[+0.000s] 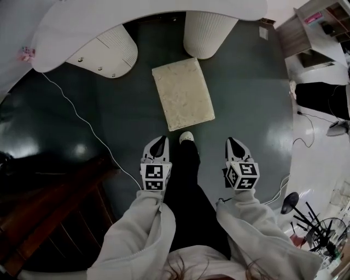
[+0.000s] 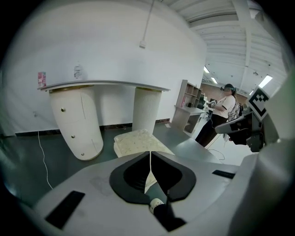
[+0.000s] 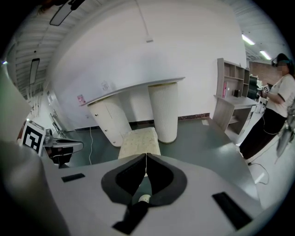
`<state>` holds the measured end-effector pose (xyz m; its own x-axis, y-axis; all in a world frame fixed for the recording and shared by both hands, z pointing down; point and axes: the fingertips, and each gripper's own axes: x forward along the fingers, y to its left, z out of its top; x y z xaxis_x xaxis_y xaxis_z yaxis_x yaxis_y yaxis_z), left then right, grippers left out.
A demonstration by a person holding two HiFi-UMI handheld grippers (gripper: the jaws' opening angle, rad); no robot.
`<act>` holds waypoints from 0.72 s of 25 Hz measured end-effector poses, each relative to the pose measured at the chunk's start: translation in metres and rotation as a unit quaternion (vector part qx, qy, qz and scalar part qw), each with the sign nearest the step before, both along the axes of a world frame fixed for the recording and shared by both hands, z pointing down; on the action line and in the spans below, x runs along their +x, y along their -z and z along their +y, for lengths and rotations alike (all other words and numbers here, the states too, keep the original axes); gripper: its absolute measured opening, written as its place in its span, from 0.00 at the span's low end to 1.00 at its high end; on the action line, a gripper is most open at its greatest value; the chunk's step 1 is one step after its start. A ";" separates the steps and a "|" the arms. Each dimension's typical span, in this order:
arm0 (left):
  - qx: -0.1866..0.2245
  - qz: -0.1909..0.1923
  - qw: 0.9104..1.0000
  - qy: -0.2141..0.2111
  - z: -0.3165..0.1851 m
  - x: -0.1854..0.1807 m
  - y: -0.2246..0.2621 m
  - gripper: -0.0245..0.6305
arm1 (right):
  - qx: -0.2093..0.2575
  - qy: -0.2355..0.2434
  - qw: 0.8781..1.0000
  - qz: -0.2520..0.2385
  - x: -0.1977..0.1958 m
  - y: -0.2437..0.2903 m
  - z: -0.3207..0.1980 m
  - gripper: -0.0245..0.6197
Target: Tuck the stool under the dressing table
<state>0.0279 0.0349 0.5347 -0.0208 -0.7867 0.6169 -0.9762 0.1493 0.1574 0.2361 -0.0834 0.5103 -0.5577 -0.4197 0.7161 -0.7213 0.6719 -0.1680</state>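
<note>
The stool [image 1: 183, 93], a low rectangular seat with a cream, speckled cushion, stands on the dark green floor [image 1: 246, 98] out in front of the dressing table [image 1: 147, 11], not under its white top. It sits slightly askew. Its far short end lies near the gap between the table's two supports, just beside the foot of the ribbed white column [image 1: 205, 33] and a little apart from the rounded drawer pedestal [image 1: 106, 52] with its small knobs. The left claw [image 1: 158, 146] and the right claw [image 1: 236, 146] hang side by side on the near side of the stool, well apart from each other and clear of the cushion, with the person's pale shoe [image 1: 186, 136] on the floor between them. In its own view the left claw [image 2: 150, 154] has both jaws pressed together along a thin seam and pinches nothing, with the stool [image 2: 138, 140] showing beyond the tips. The right claw [image 3: 146, 156] is likewise pressed together and empty, pointing at the near end of the stool [image 3: 140, 140]. A thin white cable [image 1: 82, 117] trails over the floor to the left of the stool. Another person [image 3: 276, 106] stands by a shelf unit [image 3: 233, 76] off to the right.
</note>
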 end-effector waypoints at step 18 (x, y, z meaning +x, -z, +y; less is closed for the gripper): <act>-0.049 0.032 0.998 0.000 -0.013 -0.005 -0.120 0.06 | -0.014 0.058 0.997 0.045 -0.029 -0.127 -0.037 0.20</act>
<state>0.0225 0.0219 0.6551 0.0210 -0.7219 0.6917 -0.9646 0.1674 0.2039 0.2068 -0.1201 0.6371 -0.5338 -0.3356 0.7761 -0.6527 0.7471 -0.1259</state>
